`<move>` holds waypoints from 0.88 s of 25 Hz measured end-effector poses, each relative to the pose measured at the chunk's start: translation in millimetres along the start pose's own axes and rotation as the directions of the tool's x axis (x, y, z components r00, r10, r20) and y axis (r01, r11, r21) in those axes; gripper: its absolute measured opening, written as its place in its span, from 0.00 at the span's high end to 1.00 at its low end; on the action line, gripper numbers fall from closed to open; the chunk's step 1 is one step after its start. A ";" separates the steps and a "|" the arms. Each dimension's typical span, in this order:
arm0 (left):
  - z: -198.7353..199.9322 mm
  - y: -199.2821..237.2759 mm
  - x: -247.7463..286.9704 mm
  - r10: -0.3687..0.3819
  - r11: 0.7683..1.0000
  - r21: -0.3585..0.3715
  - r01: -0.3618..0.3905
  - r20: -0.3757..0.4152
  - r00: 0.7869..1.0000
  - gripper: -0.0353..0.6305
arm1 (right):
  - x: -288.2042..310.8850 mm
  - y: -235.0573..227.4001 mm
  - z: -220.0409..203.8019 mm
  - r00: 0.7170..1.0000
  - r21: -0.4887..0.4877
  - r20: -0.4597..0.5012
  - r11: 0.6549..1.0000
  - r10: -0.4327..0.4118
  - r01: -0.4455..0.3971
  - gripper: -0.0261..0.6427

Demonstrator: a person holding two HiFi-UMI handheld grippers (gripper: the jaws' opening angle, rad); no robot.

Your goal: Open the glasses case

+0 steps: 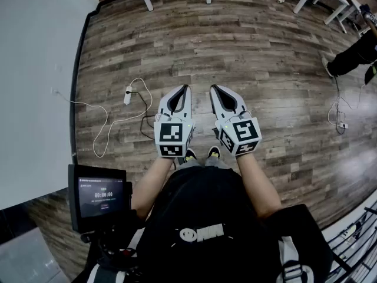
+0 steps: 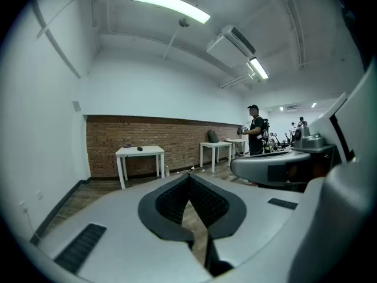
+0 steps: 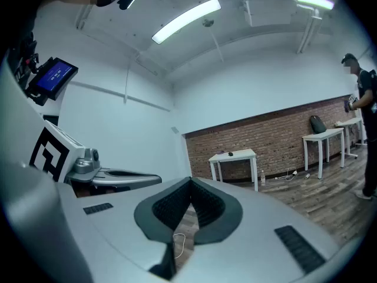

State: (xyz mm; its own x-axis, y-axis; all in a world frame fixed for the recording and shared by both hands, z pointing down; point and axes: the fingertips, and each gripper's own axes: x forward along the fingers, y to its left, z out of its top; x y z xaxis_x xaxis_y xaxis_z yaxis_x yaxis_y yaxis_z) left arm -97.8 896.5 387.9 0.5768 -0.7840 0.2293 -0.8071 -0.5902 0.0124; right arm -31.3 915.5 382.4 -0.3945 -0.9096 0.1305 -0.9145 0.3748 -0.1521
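Head view: my left gripper (image 1: 187, 88) and right gripper (image 1: 214, 89) sit side by side over the wood floor (image 1: 235, 46), both closed and empty, with a small dark object (image 2: 139, 148) on the far white table (image 2: 150, 151), too small to tell if it's the glasses case.

We see a wooden plank floor (image 1: 235, 46) running up to a white wall (image 1: 35, 69), with a white power strip (image 1: 128, 94) lying on it near that wall and a thin white cable (image 1: 100, 140) looping beside it. White tables (image 2: 140, 152) stand along the brick wall (image 2: 118, 146) at the far end, the nearest with small dark items on top. A person in black (image 2: 256, 135) stands by the further tables, under long ceiling lights (image 2: 169, 5) and an air conditioner (image 2: 235, 40).
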 end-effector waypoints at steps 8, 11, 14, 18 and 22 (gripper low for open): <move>1.4 -2.7 0.1 0.005 1.000 0.017 -0.005 -0.003 1.000 0.95 | -0.8 0.4 2.3 1.000 -0.016 -0.006 1.000 0.014 -0.015 0.95; 1.0 -3.1 -0.8 0.003 1.000 0.016 -0.002 -0.005 1.000 0.95 | -0.4 2.6 0.7 1.000 -0.017 -0.011 1.000 0.026 -0.027 0.95; -0.3 -3.3 -1.8 0.000 1.000 0.008 0.000 -0.006 1.000 0.95 | -0.8 6.9 1.4 0.999 0.006 0.006 0.999 0.051 -0.051 0.95; -4.5 -5.6 -2.3 -0.011 1.000 0.004 0.011 -0.015 1.000 0.95 | -1.3 10.0 -0.8 0.999 0.010 0.008 0.999 0.052 -0.052 0.95; -2.9 -4.0 -0.9 -0.016 1.000 0.002 0.016 -0.015 1.000 0.95 | 0.9 8.9 -2.6 0.999 0.009 -0.005 0.999 0.040 -0.040 0.95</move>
State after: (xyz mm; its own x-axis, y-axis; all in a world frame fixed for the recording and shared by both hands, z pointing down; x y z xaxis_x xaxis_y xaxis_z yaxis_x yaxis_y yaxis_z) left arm -95.5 900.1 390.4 0.5880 -0.7714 0.2434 -0.7974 -0.6033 0.0145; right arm -40.0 918.5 383.7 -0.4315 -0.8928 0.1294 -0.8971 0.4096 -0.1657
